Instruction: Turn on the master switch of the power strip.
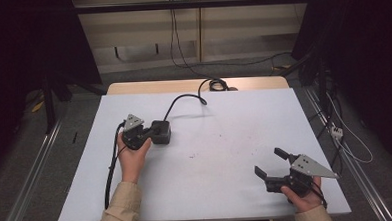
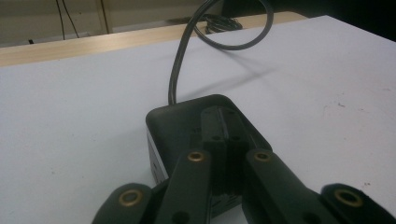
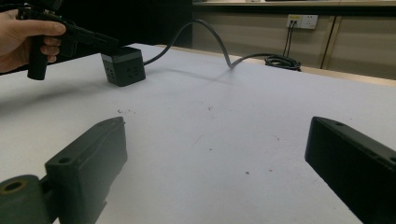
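Observation:
A black box [image 1: 163, 132] with a grey band stands on the left half of the white table top [image 1: 227, 189]. Its dark cable [image 1: 182, 98] curves away toward the far edge. My left gripper [image 1: 153, 133] is shut, and its closed jaws lie on the top of the box [image 2: 180, 122] with nothing between them. In the right gripper view the box [image 3: 123, 68] sits at the upper left with the left gripper [image 3: 113, 45] over it, held by a hand. My right gripper [image 1: 270, 163] rests near the front right corner, open, with only bare table between its jaws [image 3: 217, 135].
The cable [image 2: 175, 70] ends in a coil [image 1: 214, 84] on the wooden strip at the table's far edge. A wall socket [image 3: 301, 21] with plugged leads is behind the table. Metal rails [image 1: 29, 173] and loose cables run along the floor on both sides.

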Motion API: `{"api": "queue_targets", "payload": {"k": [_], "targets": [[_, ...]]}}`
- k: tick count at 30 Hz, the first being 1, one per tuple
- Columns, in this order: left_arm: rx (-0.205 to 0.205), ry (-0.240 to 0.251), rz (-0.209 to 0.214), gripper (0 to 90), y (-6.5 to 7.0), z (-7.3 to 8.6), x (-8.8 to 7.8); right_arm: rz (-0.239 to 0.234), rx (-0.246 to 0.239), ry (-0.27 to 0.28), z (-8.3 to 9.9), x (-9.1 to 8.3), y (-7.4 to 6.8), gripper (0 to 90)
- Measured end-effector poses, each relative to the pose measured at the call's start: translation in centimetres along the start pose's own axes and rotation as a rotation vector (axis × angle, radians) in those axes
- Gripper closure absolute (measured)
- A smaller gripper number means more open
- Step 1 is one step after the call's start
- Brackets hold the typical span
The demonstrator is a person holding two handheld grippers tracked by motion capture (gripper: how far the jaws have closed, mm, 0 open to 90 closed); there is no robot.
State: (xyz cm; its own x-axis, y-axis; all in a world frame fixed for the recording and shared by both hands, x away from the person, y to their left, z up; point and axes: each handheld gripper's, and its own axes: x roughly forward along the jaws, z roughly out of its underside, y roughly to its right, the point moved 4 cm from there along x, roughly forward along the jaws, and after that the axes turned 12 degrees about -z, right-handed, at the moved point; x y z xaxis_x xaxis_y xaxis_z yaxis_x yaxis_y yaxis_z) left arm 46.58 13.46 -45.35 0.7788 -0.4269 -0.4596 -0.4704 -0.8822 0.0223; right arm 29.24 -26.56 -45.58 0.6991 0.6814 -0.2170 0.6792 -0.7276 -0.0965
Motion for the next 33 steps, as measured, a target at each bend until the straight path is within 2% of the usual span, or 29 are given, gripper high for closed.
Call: {"api": "queue_targets", "payload": {"k": [3, 5, 18, 23, 26, 28, 33], "targets": [[-0.004, 0.001, 0.004, 90.0, -0.05, -0.01, 0.02, -0.001, 0.001, 0.002, -0.03, 0.02, 0.01, 5.2], [-0.020, 0.005, 0.007, 90.0, -0.13, -0.06, -0.01, 0.000, 0.004, 0.002, -0.04, 0.05, 0.03, 5.2], [-0.007, 0.014, -0.001, 89.8, 0.12, -0.17, -0.02, -0.005, 0.000, 0.006, -0.14, 0.09, -0.03, 5.2], [-0.027, 0.030, 0.005, 84.9, 0.09, -0.44, -0.23, -0.003, 0.000, 0.006, -0.15, 0.05, -0.03, 5.2], [-0.037, 0.023, 0.010, 80.5, 0.10, -0.60, -0.41, -0.002, -0.001, 0.007, -0.18, 0.04, -0.04, 5.2], [-0.049, 0.024, 0.013, 75.6, 0.17, -0.70, -0.54, -0.003, -0.001, 0.006, -0.19, 0.05, -0.07, 5.2], [-0.047, 0.019, 0.020, 64.6, 0.42, -0.98, -0.94, -0.004, -0.004, 0.007, -0.23, 0.03, -0.15, 5.2]]}}
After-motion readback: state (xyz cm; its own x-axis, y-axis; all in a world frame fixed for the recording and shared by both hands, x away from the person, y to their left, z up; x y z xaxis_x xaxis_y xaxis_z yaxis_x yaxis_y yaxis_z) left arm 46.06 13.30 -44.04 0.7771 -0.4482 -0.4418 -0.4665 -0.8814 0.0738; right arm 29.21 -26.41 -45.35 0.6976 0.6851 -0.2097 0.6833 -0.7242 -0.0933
